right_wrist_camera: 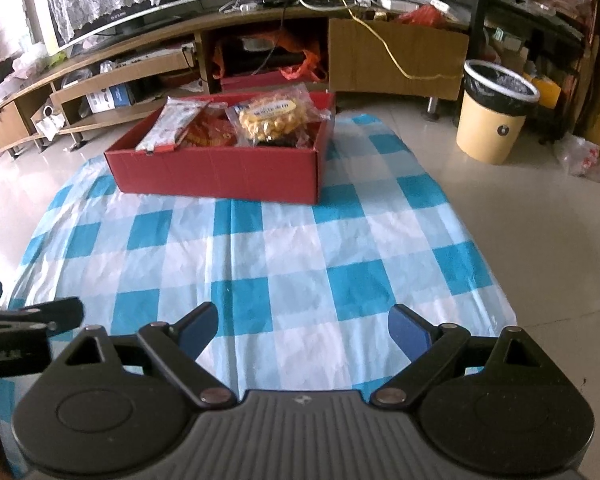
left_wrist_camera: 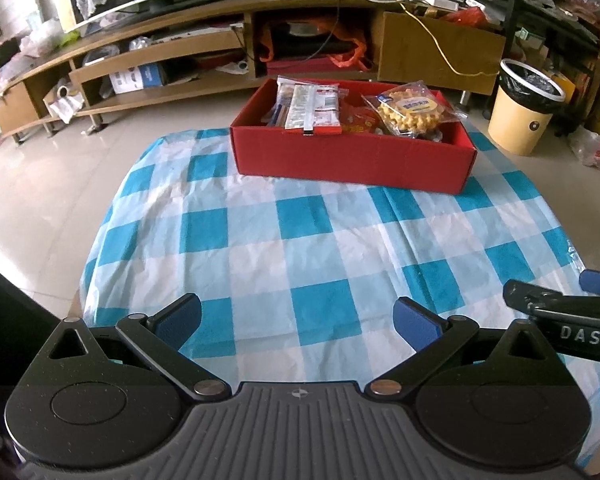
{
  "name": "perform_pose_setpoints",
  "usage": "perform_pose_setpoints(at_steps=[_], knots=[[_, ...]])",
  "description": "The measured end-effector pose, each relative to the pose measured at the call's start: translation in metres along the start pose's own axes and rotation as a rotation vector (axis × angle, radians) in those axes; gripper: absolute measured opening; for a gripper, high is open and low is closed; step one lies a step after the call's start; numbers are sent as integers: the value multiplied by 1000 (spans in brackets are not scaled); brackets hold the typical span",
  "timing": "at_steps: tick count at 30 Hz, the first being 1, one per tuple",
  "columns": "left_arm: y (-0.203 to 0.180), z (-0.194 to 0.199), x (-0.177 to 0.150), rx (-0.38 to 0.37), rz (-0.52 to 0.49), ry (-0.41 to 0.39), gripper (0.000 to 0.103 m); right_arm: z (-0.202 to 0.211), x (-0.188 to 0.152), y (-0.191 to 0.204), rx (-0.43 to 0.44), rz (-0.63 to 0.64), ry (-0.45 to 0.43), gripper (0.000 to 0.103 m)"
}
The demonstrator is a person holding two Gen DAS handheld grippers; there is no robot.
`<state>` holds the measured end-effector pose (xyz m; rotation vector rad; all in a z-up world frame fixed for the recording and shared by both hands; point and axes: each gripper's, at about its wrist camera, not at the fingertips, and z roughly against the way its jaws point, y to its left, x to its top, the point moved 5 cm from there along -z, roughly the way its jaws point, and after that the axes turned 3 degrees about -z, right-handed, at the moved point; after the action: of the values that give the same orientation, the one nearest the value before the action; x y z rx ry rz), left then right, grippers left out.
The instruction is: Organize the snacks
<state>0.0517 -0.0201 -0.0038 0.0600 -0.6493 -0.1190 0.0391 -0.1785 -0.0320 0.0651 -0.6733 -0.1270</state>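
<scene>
Both the left tongs [left_wrist_camera: 298, 316] and right tongs [right_wrist_camera: 303, 322] hover spread and empty, while well ahead the waffle packet [left_wrist_camera: 411, 111] and other snack packets fill the red box [left_wrist_camera: 352, 156]; light, crinkly, slippery wrappers, likely best pinched at a sealed edge

You see a red box [left_wrist_camera: 352, 160]; blue-and-white checked cloth [left_wrist_camera: 300, 240]; a yellow waffle pack [left_wrist_camera: 410, 114]; a beige bin [left_wrist_camera: 520, 120] with black liner.
</scene>
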Motion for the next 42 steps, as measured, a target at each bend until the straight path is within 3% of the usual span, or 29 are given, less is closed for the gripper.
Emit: perform_pose_setpoints(at_steps=[7, 17, 20, 27, 42], knots=[[-4, -1, -2, 14, -16, 15, 103, -19, -4, 9, 11, 7, 51, 89], [10, -26, -4, 9, -29, 18, 103, -66, -9, 15, -60, -30, 19, 89], [14, -38, -4, 4, -34, 22, 103, -73, -5, 17, -61, -37, -34, 89], [20, -61, -7, -18, -9, 56, 103, -100, -5, 35, -58, -24, -22, 89], [23, -69, -8, -2, 11, 74, 103, -109, -9, 41, -49, -10, -16, 94]])
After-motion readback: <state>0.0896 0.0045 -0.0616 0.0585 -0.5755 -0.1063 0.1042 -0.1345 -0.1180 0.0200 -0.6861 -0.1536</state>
